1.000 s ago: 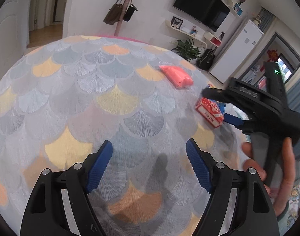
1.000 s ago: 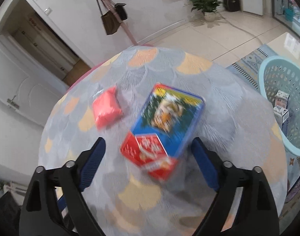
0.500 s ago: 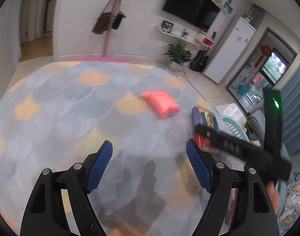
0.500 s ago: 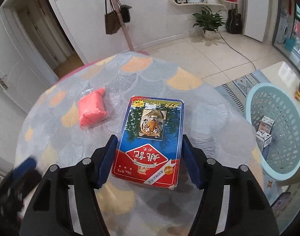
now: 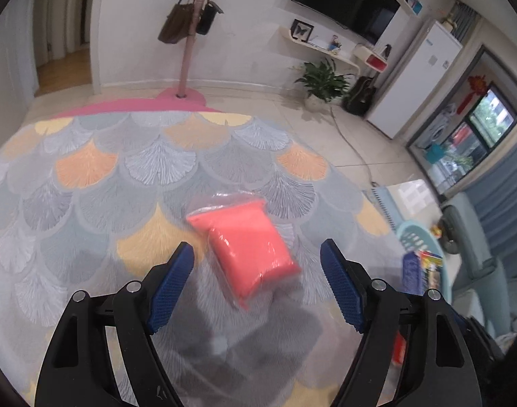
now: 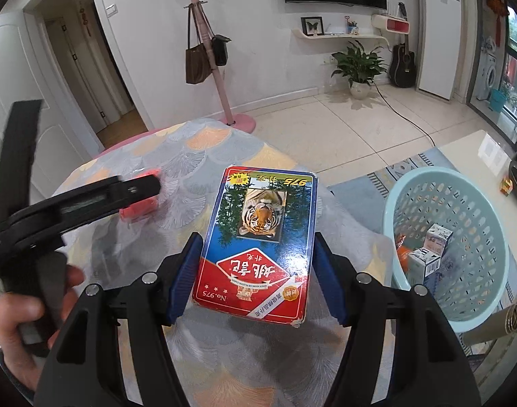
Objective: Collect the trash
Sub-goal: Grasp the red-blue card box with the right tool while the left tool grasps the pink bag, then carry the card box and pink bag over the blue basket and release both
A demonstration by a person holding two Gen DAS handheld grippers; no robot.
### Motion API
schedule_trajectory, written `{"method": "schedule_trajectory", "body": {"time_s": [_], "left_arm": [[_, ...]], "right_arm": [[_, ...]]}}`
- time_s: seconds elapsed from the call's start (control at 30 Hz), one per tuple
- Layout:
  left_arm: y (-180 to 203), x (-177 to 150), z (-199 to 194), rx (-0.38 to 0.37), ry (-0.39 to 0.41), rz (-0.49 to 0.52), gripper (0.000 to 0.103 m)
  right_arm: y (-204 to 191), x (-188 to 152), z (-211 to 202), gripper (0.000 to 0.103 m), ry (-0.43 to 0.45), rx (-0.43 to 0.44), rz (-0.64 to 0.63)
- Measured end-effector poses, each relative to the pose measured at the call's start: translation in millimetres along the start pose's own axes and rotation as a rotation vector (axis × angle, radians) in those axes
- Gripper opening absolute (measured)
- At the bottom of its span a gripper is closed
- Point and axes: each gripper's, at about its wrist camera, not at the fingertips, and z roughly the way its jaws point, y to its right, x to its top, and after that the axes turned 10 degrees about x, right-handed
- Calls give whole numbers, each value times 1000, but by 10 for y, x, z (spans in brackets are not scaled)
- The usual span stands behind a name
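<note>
On the bench (image 5: 89,203), the right gripper (image 6: 255,271) clamps the card box (image 6: 258,237) by its long sides, the basket (image 6: 462,315) just beside. The left gripper (image 5: 256,278) gapes wide around the pink packet (image 5: 248,247), not touching.

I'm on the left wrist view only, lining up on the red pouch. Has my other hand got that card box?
Observer: Yes. The right tongs are shut on the card box, one pad on each long side, tiger picture facing up.
Operator: Where's the basket? I only see a sliver of it.
Observer: The light blue basket stands on the floor to the right of the table, beside the held box.
Operator: Anything in it?
Observer: Two small white cartons lie at the bottom, with something orange beside them.
</note>
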Motion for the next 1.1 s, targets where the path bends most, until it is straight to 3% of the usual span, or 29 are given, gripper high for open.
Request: {"method": "schedule_trajectory", "body": {"time_s": [0.03,0.2,0.33,0.63,0.87,1.1], "left_arm": [[20,8,0,6,4,8,72],[60,7,-32,59,13,58,39],[52,-60,-212,63,57,87,38],[366,-369,-1089,-70,215,171,37],[971,-498,-1450,-157,291,264,37],[1685,-573,-1419,-236,308,383,37]], "right_arm": [[-1,-4,-14,61,2,9,-2],[-16,-31,-53,61,11,33,-5],[-32,-52,-172,61,30,50,-10],[105,25,-674,61,139,48,29],[435,135,-1147,61,254,-54,63],[1066,242,-1455,61,303,-146,164]]}}
